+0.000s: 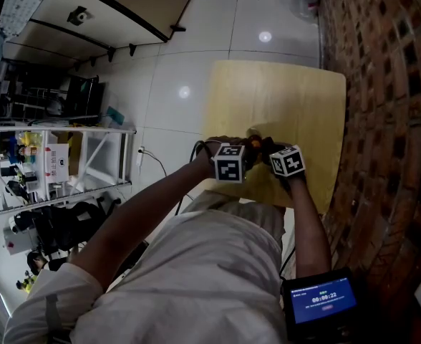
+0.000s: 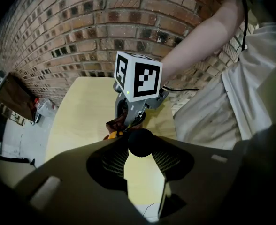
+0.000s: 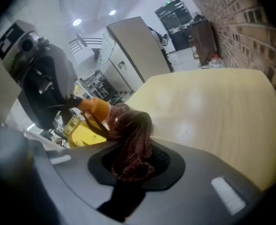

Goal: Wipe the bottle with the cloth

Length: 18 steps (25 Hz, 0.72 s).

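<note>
Left tongs (image 2: 141, 154) are half closed around the yellow bottle (image 3: 84, 136), holding it over the near end of the wooden table (image 1: 282, 99). The right tongs (image 3: 133, 170) pinch the brown cloth (image 3: 133, 135), which is bunched against the bottle's orange top. Hard rubbing could twist the bottle out of its single grip, or the cloth could snag. A brick wall (image 1: 382, 84) rises on the right, with white tiled floor (image 1: 196, 49) beyond.
</note>
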### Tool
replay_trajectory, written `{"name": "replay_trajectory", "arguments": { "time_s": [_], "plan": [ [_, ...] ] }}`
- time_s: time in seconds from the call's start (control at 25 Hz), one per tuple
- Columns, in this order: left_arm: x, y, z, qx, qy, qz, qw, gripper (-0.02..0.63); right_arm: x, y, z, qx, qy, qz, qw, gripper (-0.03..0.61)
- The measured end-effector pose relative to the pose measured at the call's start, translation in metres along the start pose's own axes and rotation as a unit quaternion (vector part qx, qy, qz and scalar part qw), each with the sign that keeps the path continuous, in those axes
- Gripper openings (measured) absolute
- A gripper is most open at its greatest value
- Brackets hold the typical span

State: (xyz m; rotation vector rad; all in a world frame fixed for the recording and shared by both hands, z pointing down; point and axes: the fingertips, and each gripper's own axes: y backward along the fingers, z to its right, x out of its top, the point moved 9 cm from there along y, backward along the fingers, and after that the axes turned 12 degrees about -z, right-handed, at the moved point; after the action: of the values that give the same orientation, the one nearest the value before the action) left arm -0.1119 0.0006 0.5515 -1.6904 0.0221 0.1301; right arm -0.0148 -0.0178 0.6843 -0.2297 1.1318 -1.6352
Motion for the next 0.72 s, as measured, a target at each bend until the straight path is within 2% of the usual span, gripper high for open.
{"name": "replay_trajectory", "arguments": {
  "time_s": [0.12,0.28,0.4,0.52,0.56,0.72],
  "plan": [
    [0.0,-0.002,0.003,0.005,-0.003,-0.005,1.0,0.176,-0.004,-0.011,0.006,-0.007,-0.042,-0.016,0.999,0.078],
    [0.001,-0.001,0.004,0.01,-0.009,-0.01,0.9999,0.176,-0.007,-0.027,0.01,-0.04,-0.065,-0.065,0.995,0.078],
    [0.003,-0.002,0.008,0.018,-0.048,-0.036,0.998,0.176,-0.011,-0.031,0.003,-0.062,-0.064,-0.082,0.993,0.08],
    [-0.001,-0.003,0.009,0.024,-0.097,-0.07,0.9926,0.176,-0.023,-0.021,0.002,-0.105,-0.083,-0.099,0.986,0.081],
    [-0.003,-0.003,0.008,0.026,-0.11,-0.079,0.9904,0.176,-0.027,-0.016,0.003,-0.111,-0.102,-0.086,0.985,0.083],
    [-0.01,-0.005,0.01,0.062,-0.161,-0.107,0.9791,0.179,-0.049,0.008,0.003,-0.082,-0.204,0.011,0.976,0.084]
  ]
}}
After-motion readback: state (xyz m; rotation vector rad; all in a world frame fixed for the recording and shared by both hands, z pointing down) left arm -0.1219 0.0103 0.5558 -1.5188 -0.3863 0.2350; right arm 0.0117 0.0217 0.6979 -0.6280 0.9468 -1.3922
